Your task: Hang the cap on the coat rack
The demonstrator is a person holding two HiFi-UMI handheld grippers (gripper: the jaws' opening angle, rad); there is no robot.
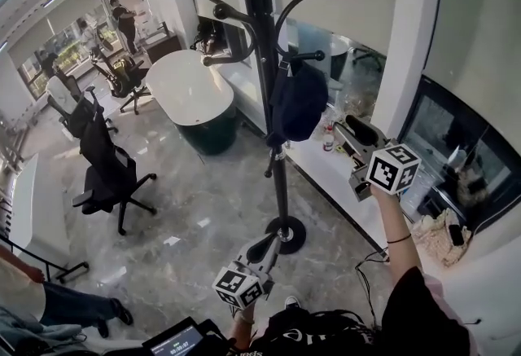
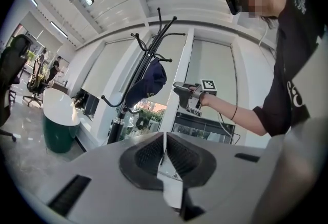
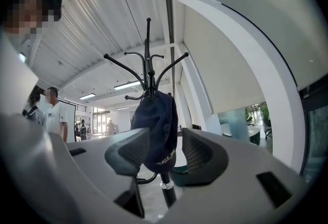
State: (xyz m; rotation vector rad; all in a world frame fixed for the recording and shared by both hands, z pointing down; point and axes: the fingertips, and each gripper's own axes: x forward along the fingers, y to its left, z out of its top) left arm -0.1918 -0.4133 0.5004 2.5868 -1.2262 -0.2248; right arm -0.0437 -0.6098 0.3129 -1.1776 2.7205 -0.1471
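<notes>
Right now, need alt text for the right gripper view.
A dark blue cap hangs from a hook of the black coat rack, seen through the gap of the open right gripper, which does not touch it. A person in a white shirt stands at far left.

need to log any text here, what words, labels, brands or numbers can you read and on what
Nothing reads clearly.
cap: gold print near its lower edge, too blurred to read.
black shirt on the person: white print, cut off and blurred.
marker cubes: black-and-white patterns only, no letters.
</notes>
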